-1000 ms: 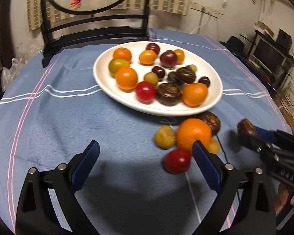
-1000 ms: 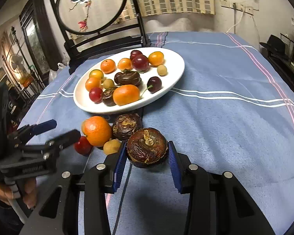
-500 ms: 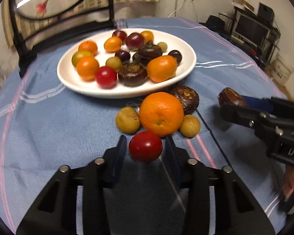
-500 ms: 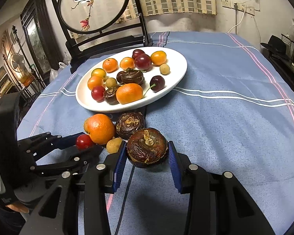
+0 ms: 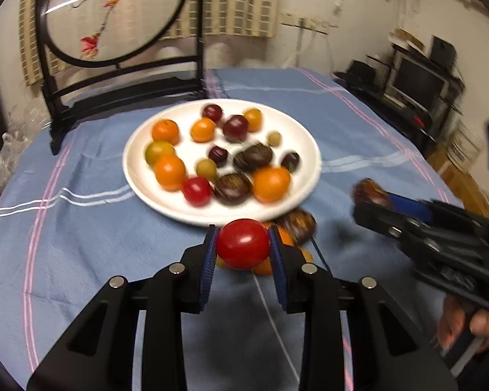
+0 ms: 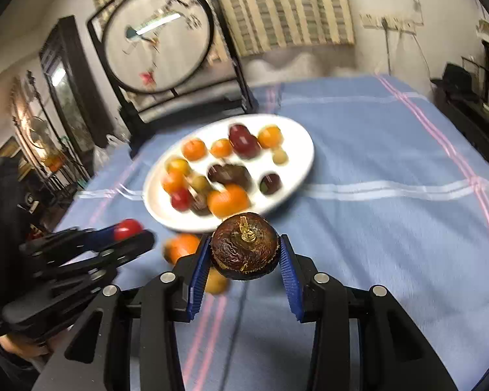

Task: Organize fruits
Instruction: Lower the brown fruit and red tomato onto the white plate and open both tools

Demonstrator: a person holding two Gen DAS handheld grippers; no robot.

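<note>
Left tongs (image 5: 243,250) are clamped on a red tomato (image 5: 242,243), held above the tabletop (image 5: 81,244) just short of the near rim of the white plate (image 5: 304,140). The tomato hides most of the orange (image 5: 285,238) and the small yellow fruit behind it; only slivers show. A dark brown fruit (image 5: 298,224) on the cloth sits next to the plate rim, blurred.

Right tongs (image 6: 244,254) grip a brown water chestnut (image 6: 245,247), stem stub up, also off the cloth near the plate (image 6: 301,137). Below it an orange (image 6: 182,246) and a yellowish fruit (image 6: 216,282) are partly covered by the blue pads (image 6: 198,268).

Plate contents are motion-smeared in both views, individual fruits hard to identify. White lettering on the right tool body is too blurred to read.
</note>
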